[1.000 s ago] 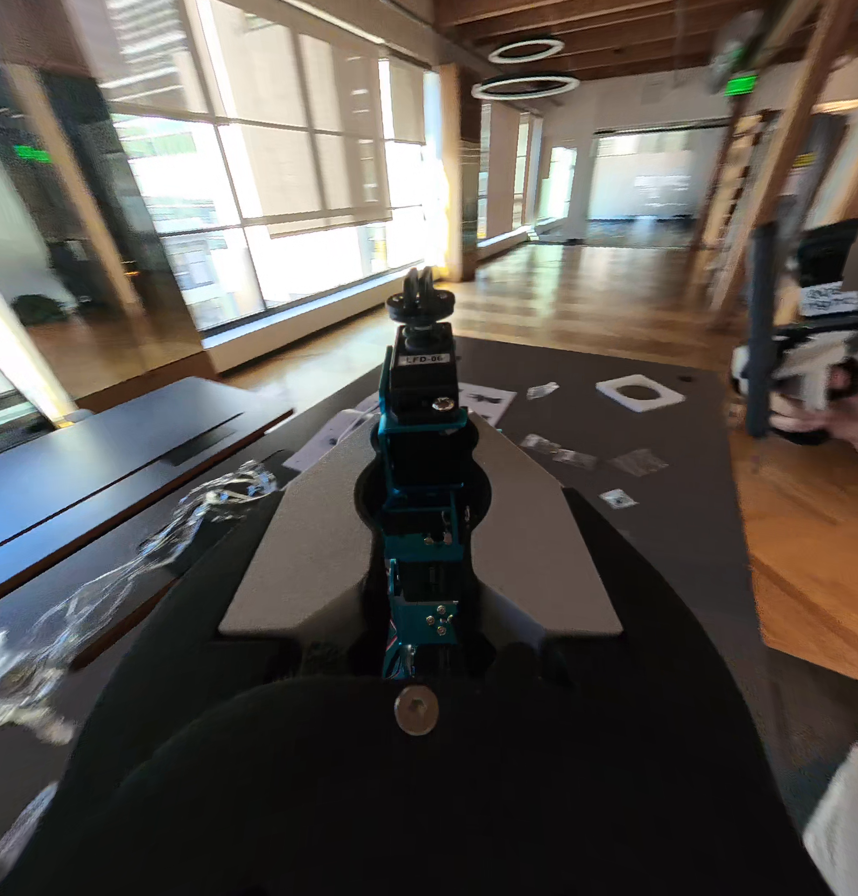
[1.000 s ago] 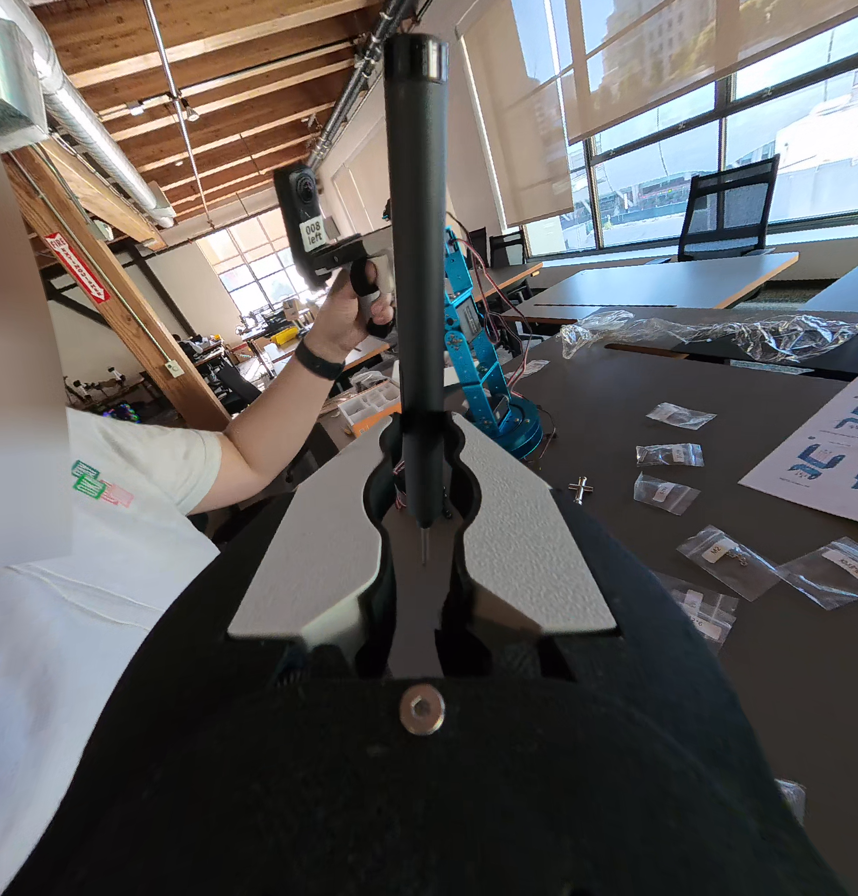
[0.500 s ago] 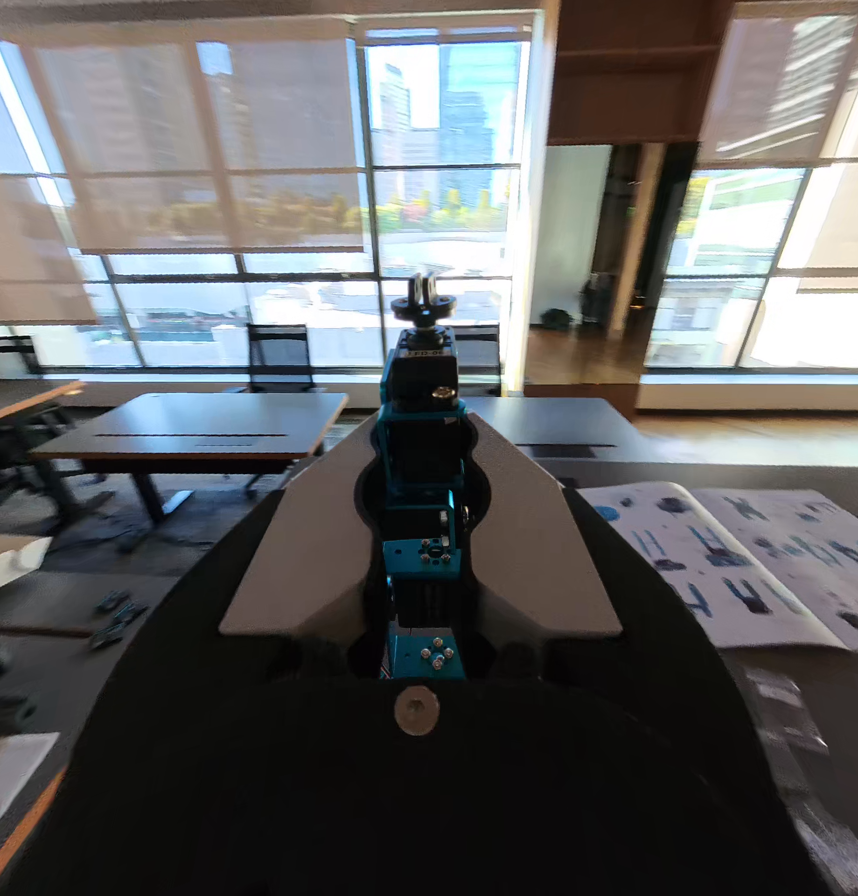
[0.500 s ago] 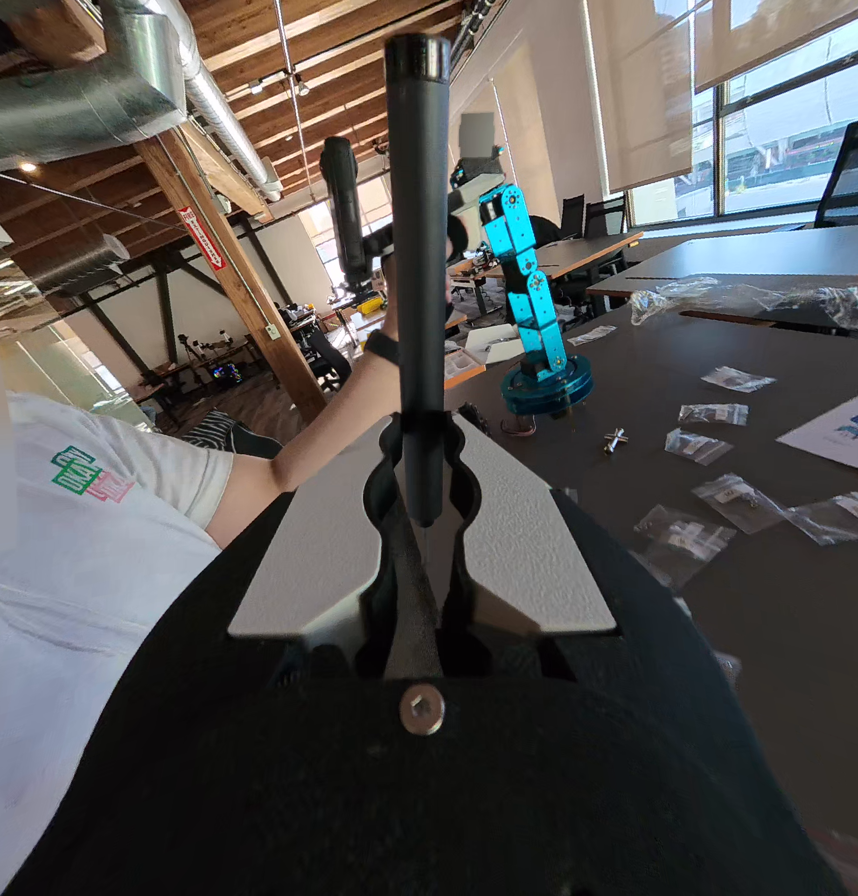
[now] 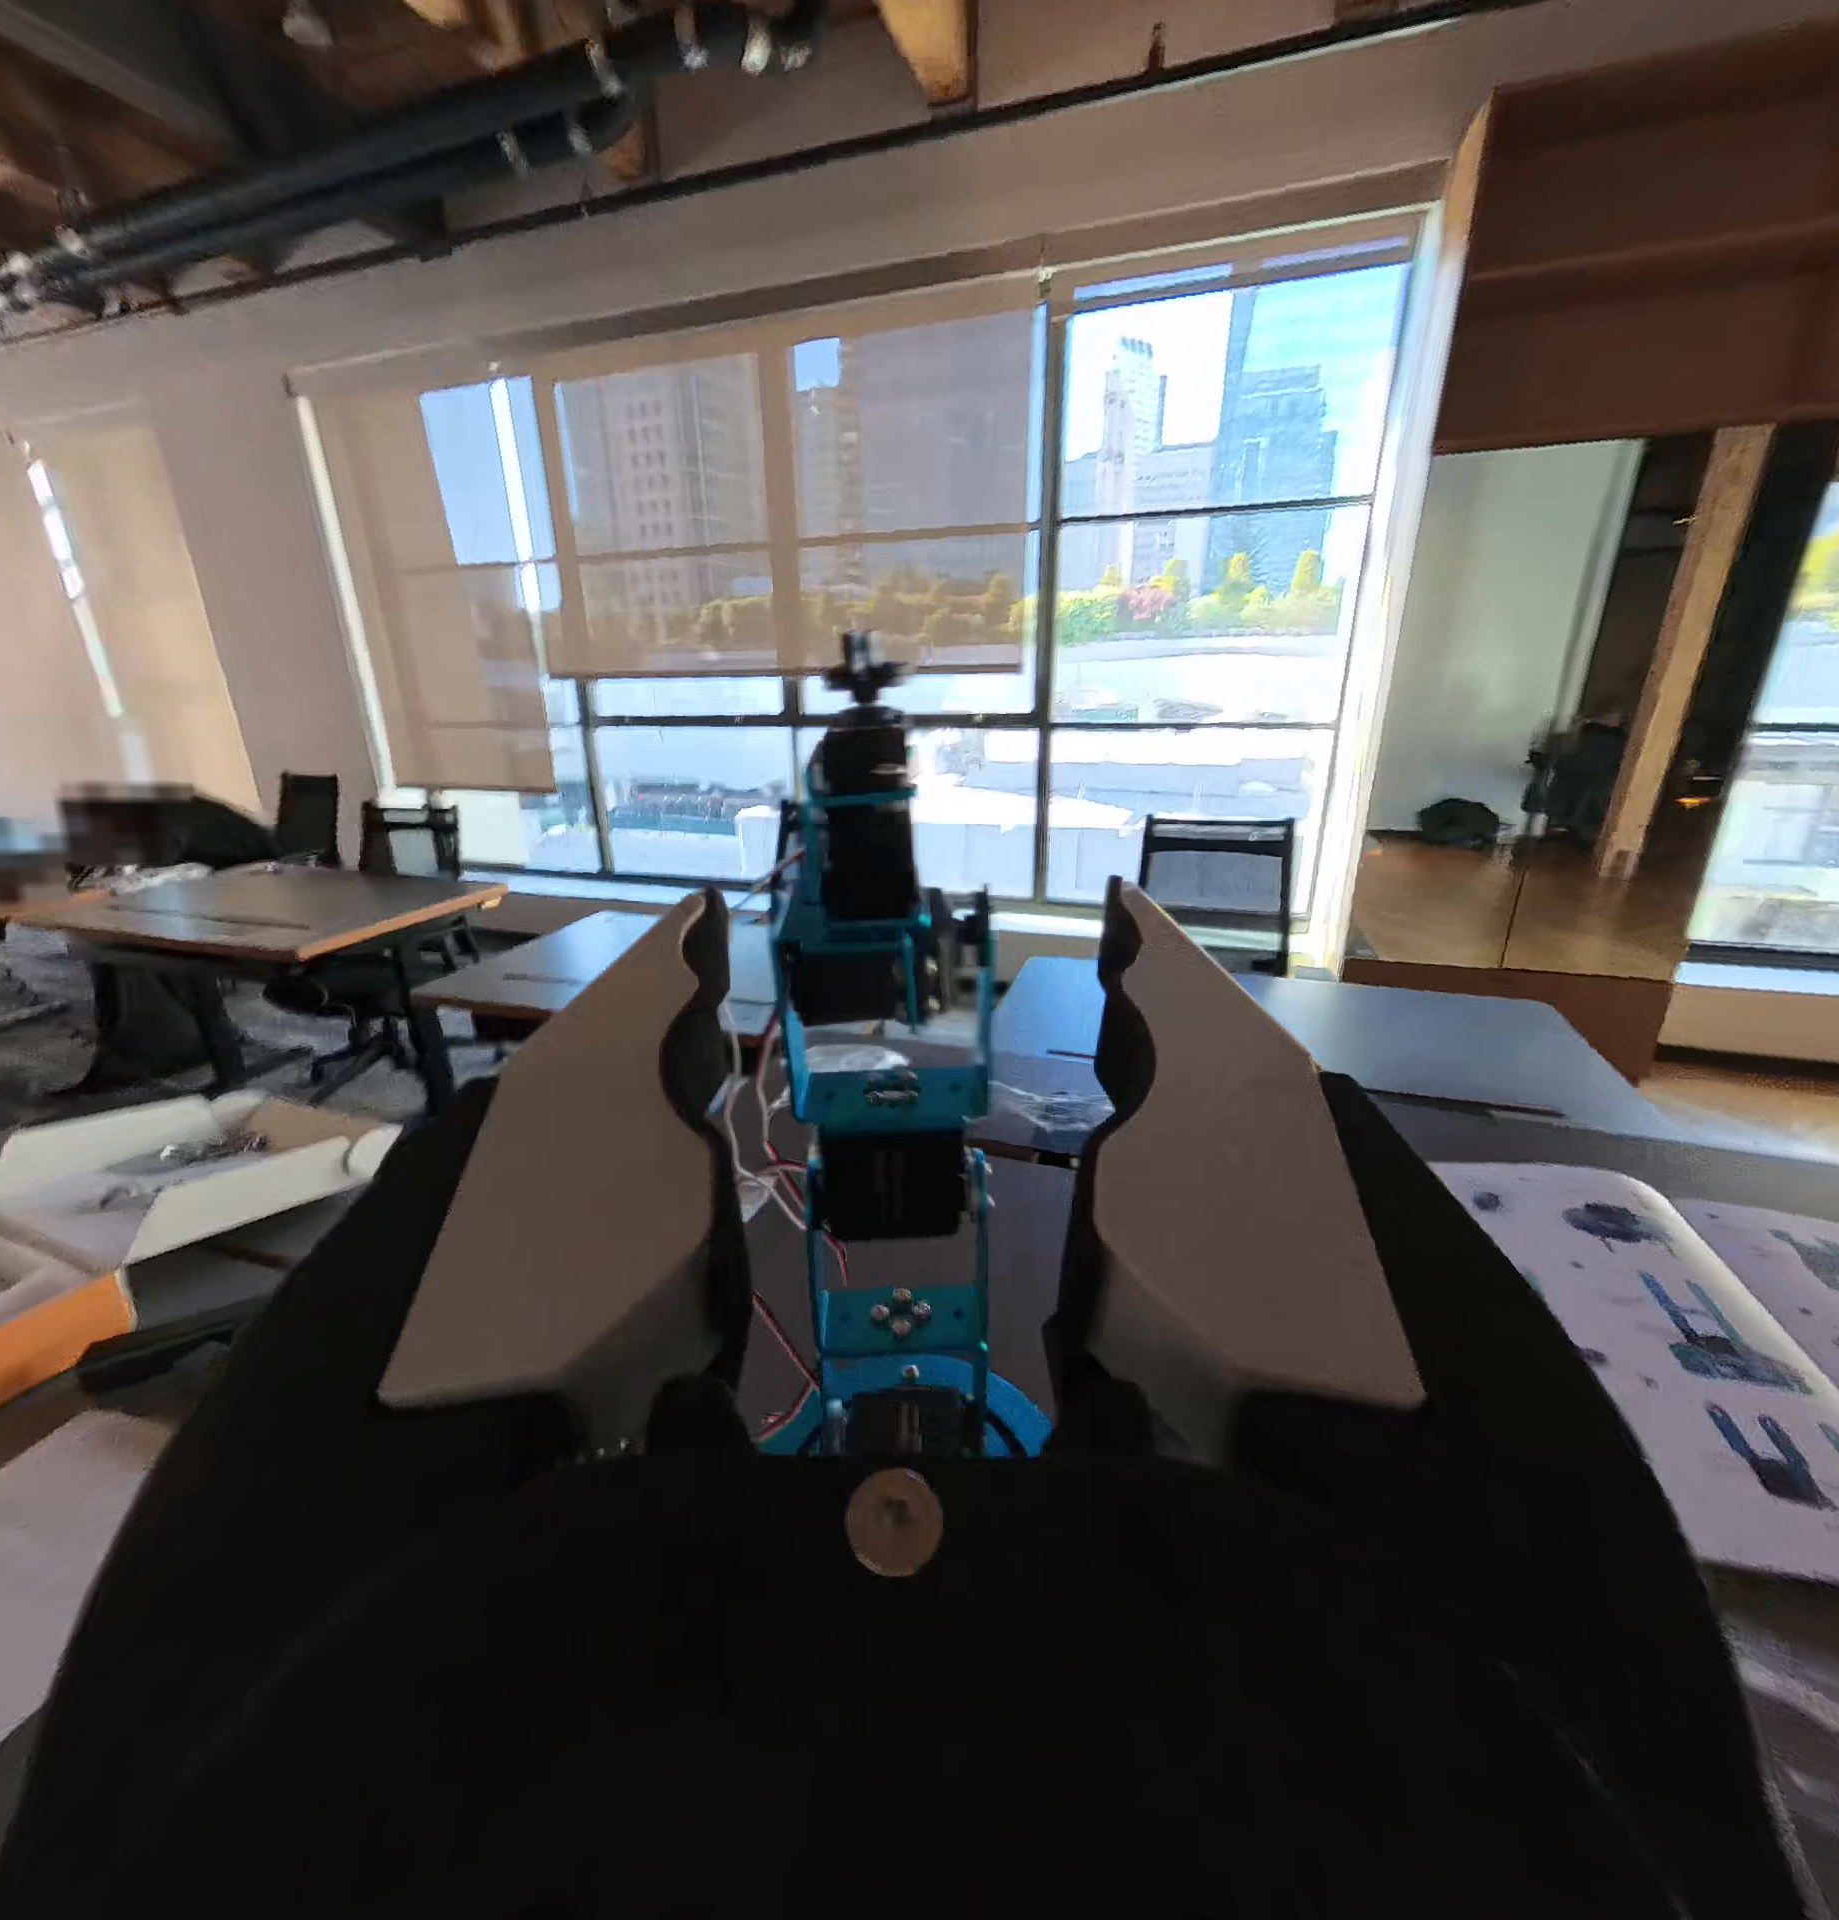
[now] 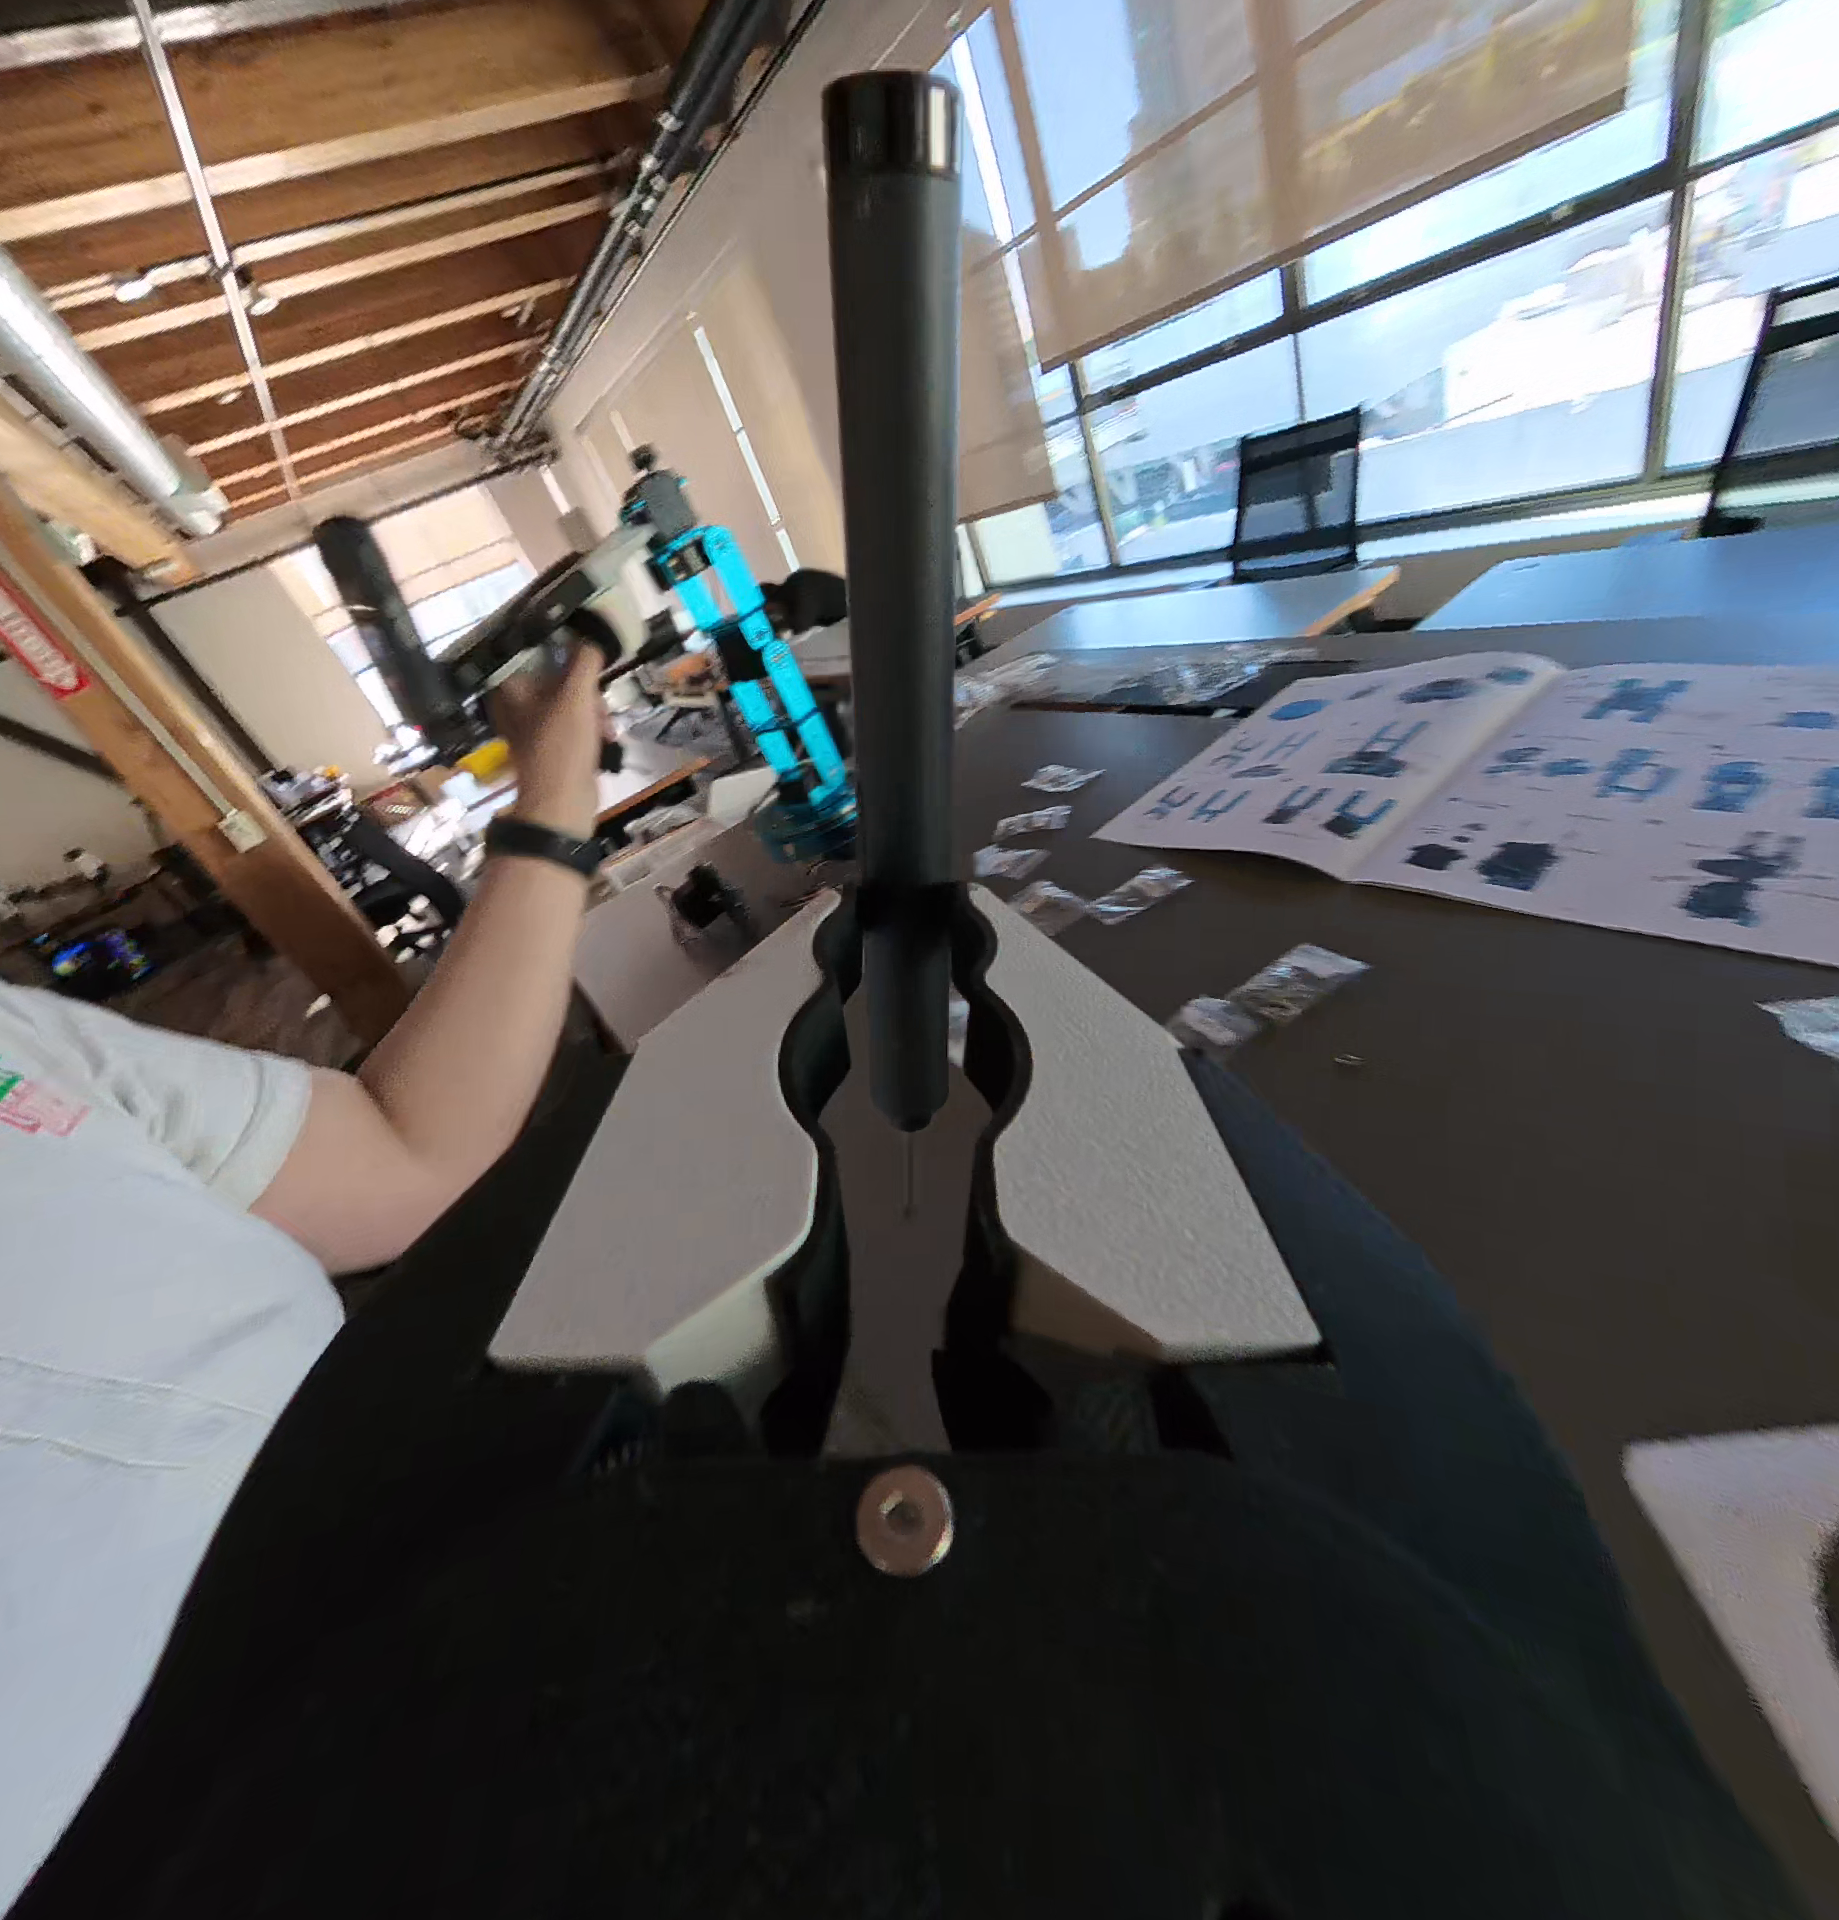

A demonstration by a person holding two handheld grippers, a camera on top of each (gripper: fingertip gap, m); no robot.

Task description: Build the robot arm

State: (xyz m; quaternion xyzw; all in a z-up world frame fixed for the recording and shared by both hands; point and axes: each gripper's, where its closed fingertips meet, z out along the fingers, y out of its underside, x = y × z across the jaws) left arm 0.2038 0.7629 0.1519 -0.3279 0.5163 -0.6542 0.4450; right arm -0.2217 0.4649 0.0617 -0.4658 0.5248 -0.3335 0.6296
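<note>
Left wrist view: the left gripper (image 5: 899,997) stands spread around an upright blue servo arm (image 5: 887,1101), touching neither side. At 12 o'clock, its long axis runs vertical. The right gripper (image 6: 907,997) clamps a dark screwdriver (image 6: 894,540) above the tabletop (image 6: 1517,1091).

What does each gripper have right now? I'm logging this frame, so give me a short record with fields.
left gripper: jaws open, astride the blue servo arm, no contact visible
right gripper: jaws shut on the dark screwdriver, thin bit toward the camera
servo arm: stands upright on the dark table
table also holds: open booklet, small clear bags
</note>
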